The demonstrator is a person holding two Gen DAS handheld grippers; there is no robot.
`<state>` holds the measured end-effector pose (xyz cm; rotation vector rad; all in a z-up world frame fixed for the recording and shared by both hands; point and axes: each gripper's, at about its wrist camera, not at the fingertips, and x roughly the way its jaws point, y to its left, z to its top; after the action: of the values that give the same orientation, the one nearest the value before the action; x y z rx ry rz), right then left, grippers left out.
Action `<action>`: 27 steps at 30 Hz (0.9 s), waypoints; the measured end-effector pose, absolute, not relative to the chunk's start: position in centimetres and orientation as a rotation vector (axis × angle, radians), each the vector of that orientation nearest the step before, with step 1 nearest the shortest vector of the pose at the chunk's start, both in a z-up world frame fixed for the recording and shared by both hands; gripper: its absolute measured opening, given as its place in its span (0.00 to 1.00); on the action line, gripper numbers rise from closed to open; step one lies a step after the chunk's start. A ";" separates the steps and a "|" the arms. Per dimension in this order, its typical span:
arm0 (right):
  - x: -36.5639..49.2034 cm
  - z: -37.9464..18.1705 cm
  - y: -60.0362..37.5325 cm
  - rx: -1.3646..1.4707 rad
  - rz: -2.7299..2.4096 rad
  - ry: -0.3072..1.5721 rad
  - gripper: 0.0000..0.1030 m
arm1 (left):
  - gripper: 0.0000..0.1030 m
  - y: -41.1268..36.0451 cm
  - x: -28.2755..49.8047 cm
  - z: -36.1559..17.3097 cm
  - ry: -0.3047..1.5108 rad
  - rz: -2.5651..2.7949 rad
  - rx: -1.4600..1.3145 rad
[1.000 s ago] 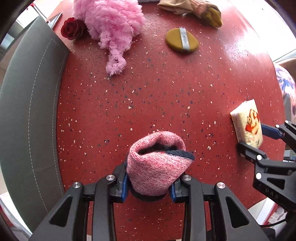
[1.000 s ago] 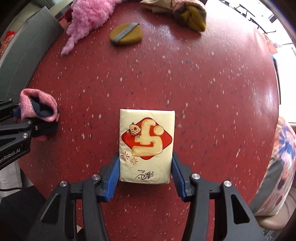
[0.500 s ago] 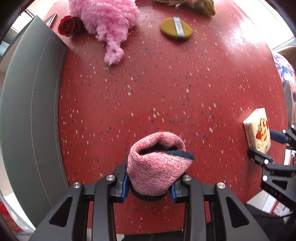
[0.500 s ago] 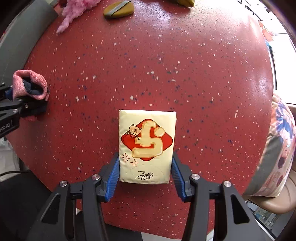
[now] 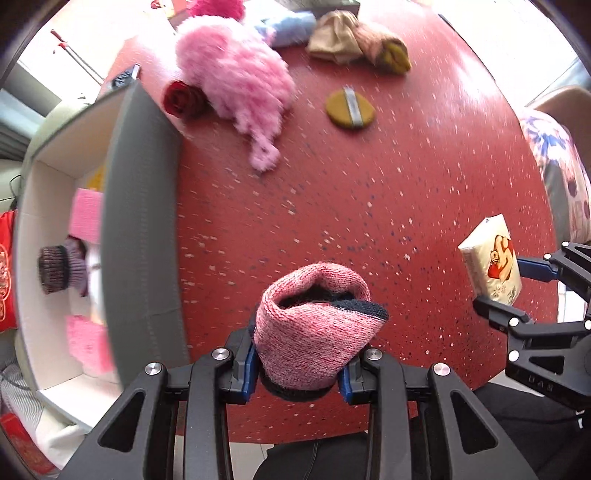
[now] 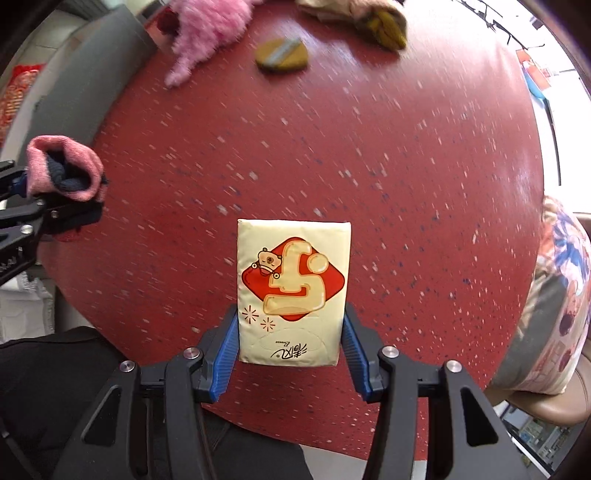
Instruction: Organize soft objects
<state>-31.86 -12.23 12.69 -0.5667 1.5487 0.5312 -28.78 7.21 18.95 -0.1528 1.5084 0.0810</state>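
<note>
My left gripper point(image 5: 297, 363) is shut on a rolled pink sock with a dark lining point(image 5: 314, 325), held above the near edge of the red speckled table point(image 5: 369, 206). The sock also shows in the right wrist view point(image 6: 62, 173). My right gripper point(image 6: 290, 343) is shut on a cream tissue pack with a red emblem point(image 6: 293, 288), held above the table; the pack also shows in the left wrist view point(image 5: 491, 258). A grey box point(image 5: 140, 221) with a white inside stands at the left and holds several soft things.
At the table's far side lie a fluffy pink plush point(image 5: 236, 81), a red fabric rose point(image 5: 183, 99), a mustard round puff point(image 5: 350, 109), a beige and mustard cloth bundle point(image 5: 362, 44) and a light blue plush point(image 5: 291, 29). A floral cushion point(image 6: 557, 295) sits at the right.
Both grippers have risen and drawn back from the table with their loads. The left view has swung so that the open inside of the grey box now shows.
</note>
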 end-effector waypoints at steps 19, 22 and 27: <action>-25.1 23.3 2.1 -0.515 0.757 1.317 0.53 | 0.33 15.8 -31.0 25.7 1.332 0.232 -0.242; -25.8 23.6 3.4 -0.541 0.781 1.312 0.54 | 0.33 17.3 -31.8 25.9 1.329 0.261 -0.269; -27.0 23.7 5.5 -0.589 0.817 1.295 0.54 | 0.33 19.0 -32.9 25.7 1.328 0.298 -0.293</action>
<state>-27.04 5.48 23.72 -0.5887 1.2947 0.8171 -32.89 18.97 25.70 -0.2926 1.3281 0.2976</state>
